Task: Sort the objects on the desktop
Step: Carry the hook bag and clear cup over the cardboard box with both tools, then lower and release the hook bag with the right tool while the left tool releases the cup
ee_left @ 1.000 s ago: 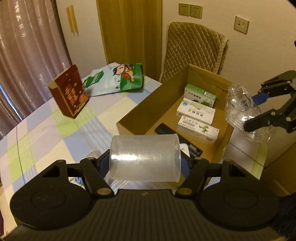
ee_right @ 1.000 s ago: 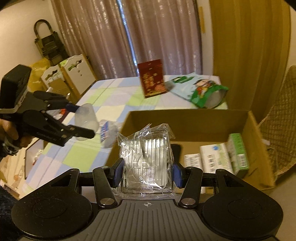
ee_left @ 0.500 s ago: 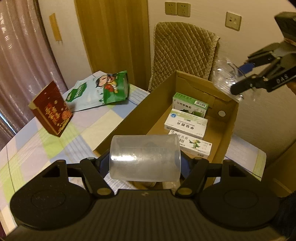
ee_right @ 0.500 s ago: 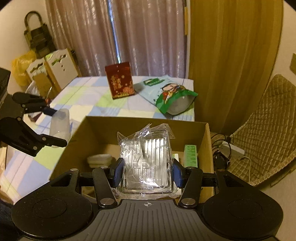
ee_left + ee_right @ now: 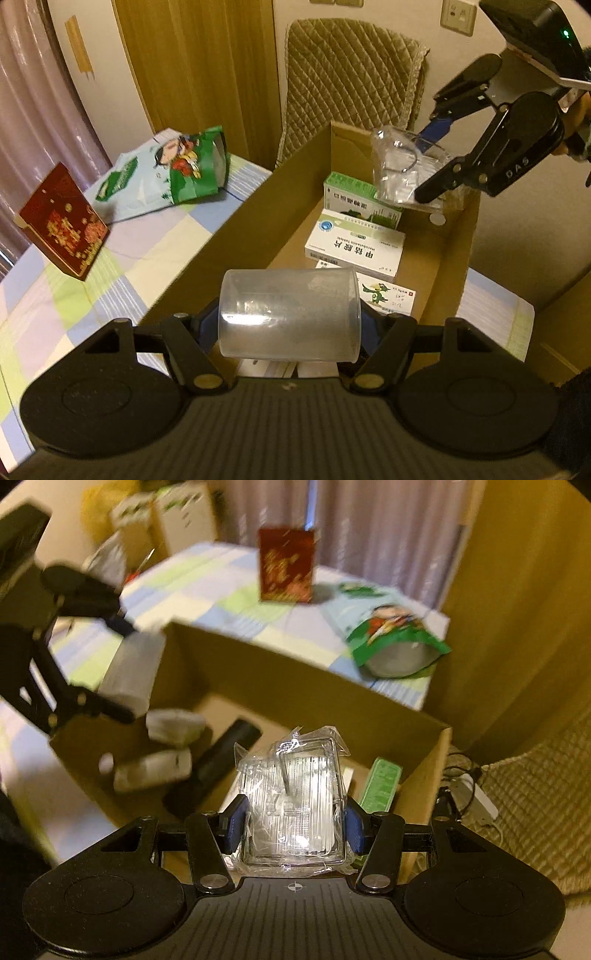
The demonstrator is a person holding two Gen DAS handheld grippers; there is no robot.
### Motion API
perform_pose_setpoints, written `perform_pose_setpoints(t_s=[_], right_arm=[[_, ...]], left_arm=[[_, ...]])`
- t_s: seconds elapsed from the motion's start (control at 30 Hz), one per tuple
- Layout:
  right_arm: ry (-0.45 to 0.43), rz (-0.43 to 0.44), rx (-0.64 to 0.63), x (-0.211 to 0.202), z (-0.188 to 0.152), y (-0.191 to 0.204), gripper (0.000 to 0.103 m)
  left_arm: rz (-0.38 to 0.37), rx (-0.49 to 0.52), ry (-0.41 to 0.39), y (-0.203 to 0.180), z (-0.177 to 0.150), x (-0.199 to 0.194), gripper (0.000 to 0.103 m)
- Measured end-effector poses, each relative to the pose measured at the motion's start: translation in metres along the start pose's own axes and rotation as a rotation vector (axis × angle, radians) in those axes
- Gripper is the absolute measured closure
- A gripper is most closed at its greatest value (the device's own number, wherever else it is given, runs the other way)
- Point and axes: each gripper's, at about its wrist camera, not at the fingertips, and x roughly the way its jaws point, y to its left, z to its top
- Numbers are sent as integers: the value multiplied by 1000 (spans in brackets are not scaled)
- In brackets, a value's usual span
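The left gripper is clamped on a translucent frosted plastic cup, held sideways between its 2 blue-padded fingers. Half a second ago it hung over the table just short of the open brown cardboard box; now it sits over the box's near end. In the right wrist view, the cup hangs over the box's left wall.

The right gripper is clamped on a clear crinkled plastic package. In the left wrist view this package has dropped from above the far rim to the box's far right corner, just above the green-and-white medicine carton. The right wrist view is motion-blurred and has tilted down into the box since the earlier frame.

Inside the box lie 2 more white medicine cartons, a black oblong object and 2 pale blurred items whose kind I cannot tell.

On the checked pastel tablecloth, the dark red patterned gift box stands near the left edge, and the green-and-white cartoon snack bag lies at the far corner, both placed as before.
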Motion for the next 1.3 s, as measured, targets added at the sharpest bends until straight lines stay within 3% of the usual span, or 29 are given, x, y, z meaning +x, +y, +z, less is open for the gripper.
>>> perform_pose_setpoints(t_s=[0.17,0.53,0.67,0.77,0.8,1.3], right_arm=[[95,28,-67,21,-6,-4,51],[283,64,-62,61,-3,-23,50],[304,64,-70,64,-1,-22,50],[317,95,-70,64,0,-20,26],[320,93,-67,64,0,-19,23],[321,64,-4,56,-8,-16,23]], left_arm=[[-17,-26,25,-2,-1,16,35],[-16,-61,56,3,1,31,35],[-17,-69,75,5,-1,38,35],[-24,-65,92,4,-1,44,35],[-26,-62,96,3,-1,47,35],[-94,-15,148,-18,1,76,35]])
